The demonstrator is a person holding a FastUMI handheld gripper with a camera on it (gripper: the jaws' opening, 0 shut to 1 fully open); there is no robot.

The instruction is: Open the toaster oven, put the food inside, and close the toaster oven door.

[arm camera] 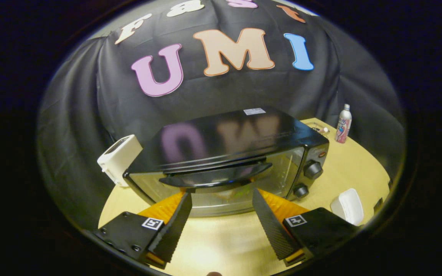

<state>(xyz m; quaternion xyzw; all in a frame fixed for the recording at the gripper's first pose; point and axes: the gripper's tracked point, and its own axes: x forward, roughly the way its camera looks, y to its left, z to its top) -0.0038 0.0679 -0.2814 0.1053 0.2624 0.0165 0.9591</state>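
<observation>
A black toaster oven [228, 138] stands on the pale wooden table [213, 245], its glass door [221, 191] up and closed, with a dark curved handle [217, 177] along the door's top. Two knobs [313, 169] sit on its right panel. My gripper [221, 193] is open, its two fingertips close in front of the glass door just under the handle, with nothing between them. Something greenish shows dimly behind the glass; I cannot tell what it is.
A white boxy appliance [119, 159] stands left of the oven. A white dish [347, 206] lies on the table to the right of the fingers. A spray can [343, 124] stands at the far right, with a small clear container [319, 128] behind the oven.
</observation>
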